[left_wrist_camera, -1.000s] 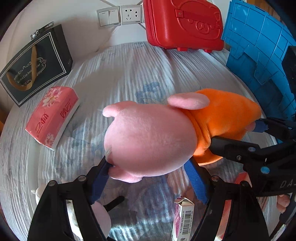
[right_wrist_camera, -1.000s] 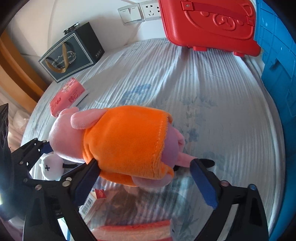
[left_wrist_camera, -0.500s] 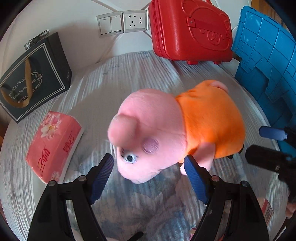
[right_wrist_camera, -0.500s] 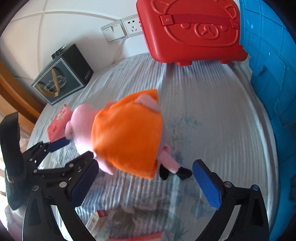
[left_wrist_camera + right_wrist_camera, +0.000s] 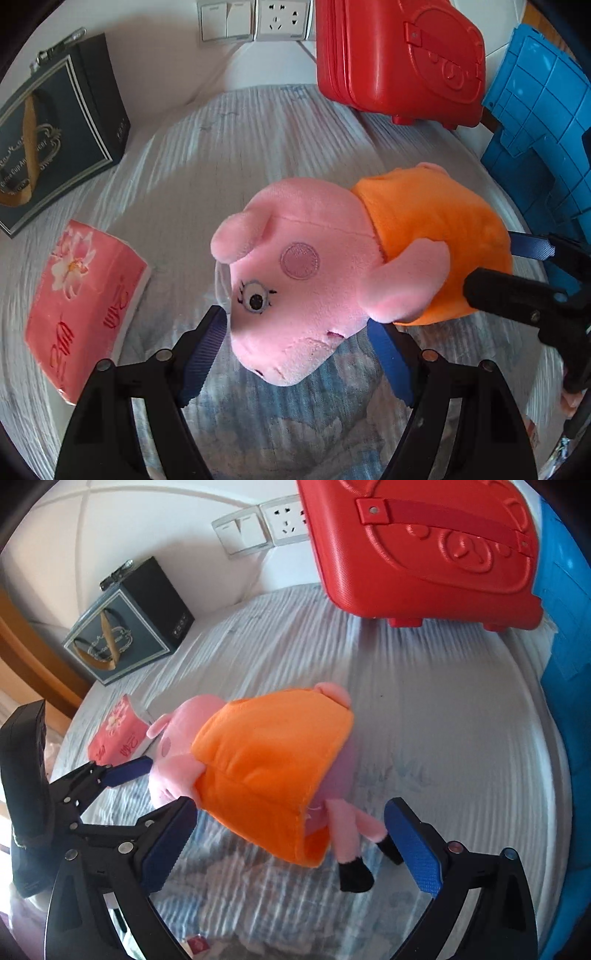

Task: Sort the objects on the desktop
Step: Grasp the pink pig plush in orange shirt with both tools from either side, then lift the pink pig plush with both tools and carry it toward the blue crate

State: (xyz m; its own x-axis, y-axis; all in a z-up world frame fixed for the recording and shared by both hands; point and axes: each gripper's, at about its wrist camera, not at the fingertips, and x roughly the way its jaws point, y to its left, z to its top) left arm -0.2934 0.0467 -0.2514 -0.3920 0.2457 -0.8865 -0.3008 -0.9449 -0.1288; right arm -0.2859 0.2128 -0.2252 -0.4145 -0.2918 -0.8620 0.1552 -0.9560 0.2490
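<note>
Pink plush pig (image 5: 314,280) in an orange dress, lying on its side on the pale striped cloth (image 5: 207,177) near the middle of the surface; its long axis runs from the snout, low and toward the left gripper (image 5: 295,354), to the black-shoed legs at the right gripper (image 5: 291,842). The left gripper's blue pads bracket the head, the left pad against the face by the eye, the right one hidden behind the chin, so whether they press cannot be told. The right gripper's jaws have just been opening and now stand spread wide, the dress hem and legs between them with the right pad clear of the shoe. Bounds of the free cloth: red case (image 5: 399,62) at the far edge, blue crate (image 5: 539,122) to the far right, dark gift bag (image 5: 55,125) at far left, pink tissue pack (image 5: 85,306) on the left; the stretch of cloth between pig and case is bare
</note>
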